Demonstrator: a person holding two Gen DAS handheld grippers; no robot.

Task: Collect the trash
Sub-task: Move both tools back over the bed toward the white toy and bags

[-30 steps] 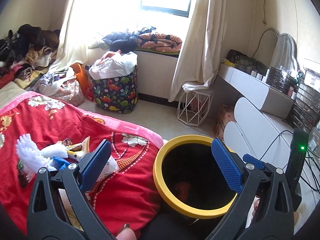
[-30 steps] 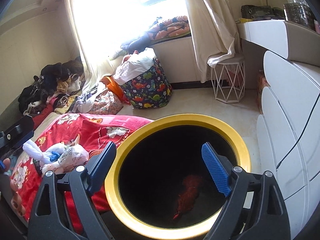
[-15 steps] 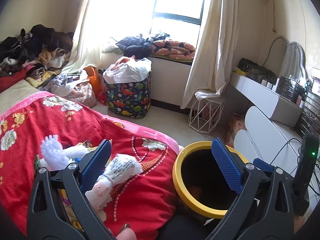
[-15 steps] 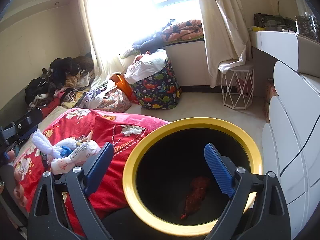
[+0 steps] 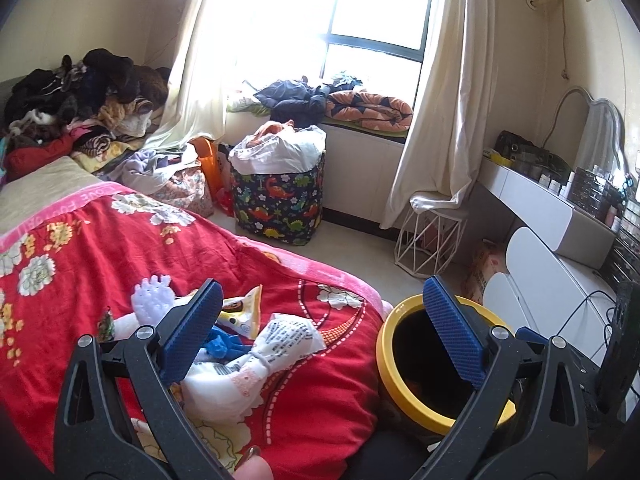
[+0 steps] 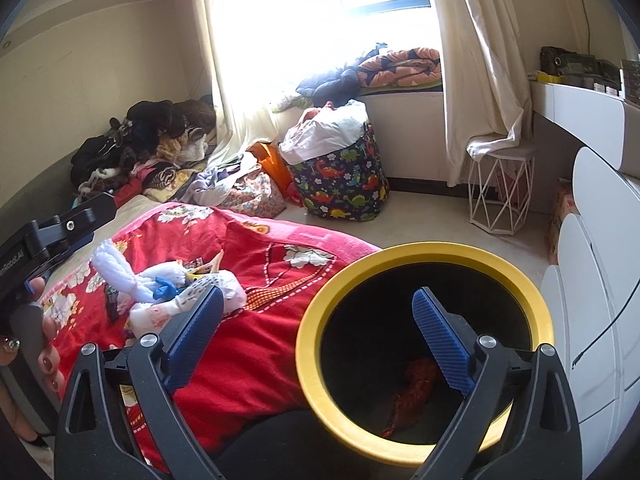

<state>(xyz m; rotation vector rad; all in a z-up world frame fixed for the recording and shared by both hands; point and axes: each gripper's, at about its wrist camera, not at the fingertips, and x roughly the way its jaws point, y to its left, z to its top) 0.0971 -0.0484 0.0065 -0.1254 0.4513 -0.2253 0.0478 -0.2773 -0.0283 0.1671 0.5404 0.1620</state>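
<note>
a sunlit bedroom: on the red floral bedspread [image 5: 100, 264], near its foot edge, lies a trash heap [image 5: 248, 344] (wrappers, white bags). the left gripper [image 5: 320, 332] gapes empty above it; the right gripper [image 6: 320, 336], jaws just opening, is empty over the yellow-rimmed bin [image 6: 404, 256].

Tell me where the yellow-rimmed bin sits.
The yellow-rimmed bin stands on the floor at the red bedspread's right edge in both wrist views, with the white drawers on its right.
</note>
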